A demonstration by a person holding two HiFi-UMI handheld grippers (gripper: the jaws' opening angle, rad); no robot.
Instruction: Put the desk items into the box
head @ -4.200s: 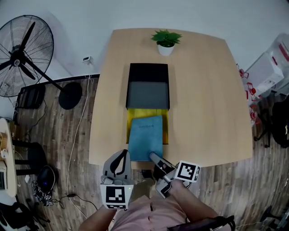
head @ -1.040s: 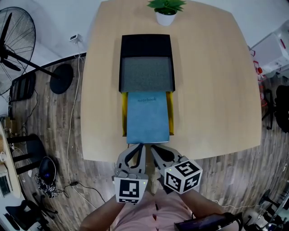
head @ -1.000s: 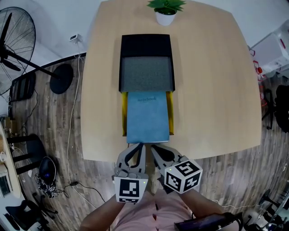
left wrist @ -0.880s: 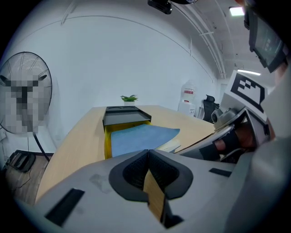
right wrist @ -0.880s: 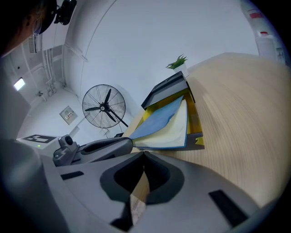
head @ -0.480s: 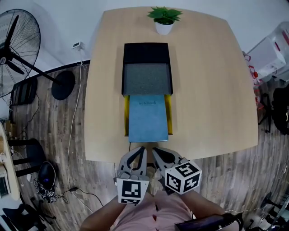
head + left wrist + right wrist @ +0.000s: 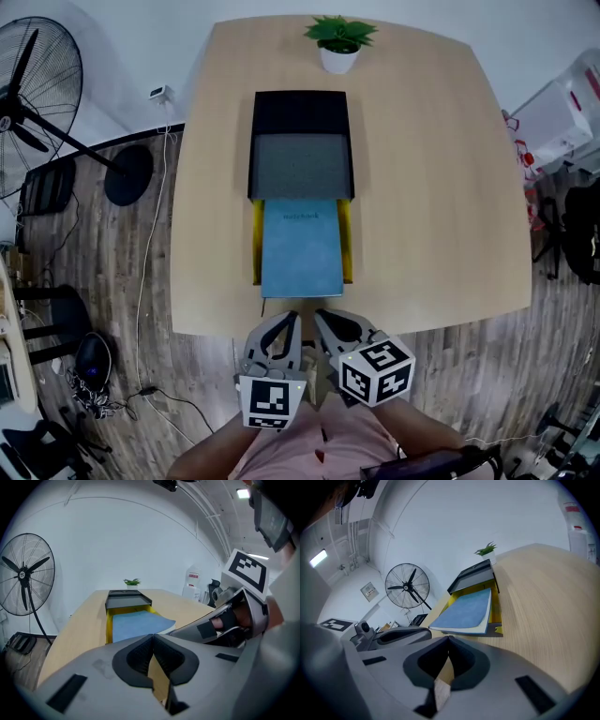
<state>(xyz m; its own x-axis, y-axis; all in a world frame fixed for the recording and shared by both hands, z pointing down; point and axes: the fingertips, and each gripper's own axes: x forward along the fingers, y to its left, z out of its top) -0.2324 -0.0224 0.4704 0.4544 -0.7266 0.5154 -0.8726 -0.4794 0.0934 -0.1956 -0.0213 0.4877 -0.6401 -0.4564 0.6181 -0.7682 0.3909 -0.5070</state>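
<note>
Blue notebook [image 7: 300, 248] lies in yellow box [image 7: 256, 246]; packing looks largely done. Left gripper [image 7: 292, 319] and right gripper [image 7: 320, 318] both closed, empty, at counter's [image 7: 431, 187] near edge. Only potted plant [image 7: 339, 42] stands outside.

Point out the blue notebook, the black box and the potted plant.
blue notebook [image 7: 300, 248], head view, middle of its cover.
black box [image 7: 300, 112], head view, its dark far end.
potted plant [image 7: 338, 60], head view, its white pot.
</note>
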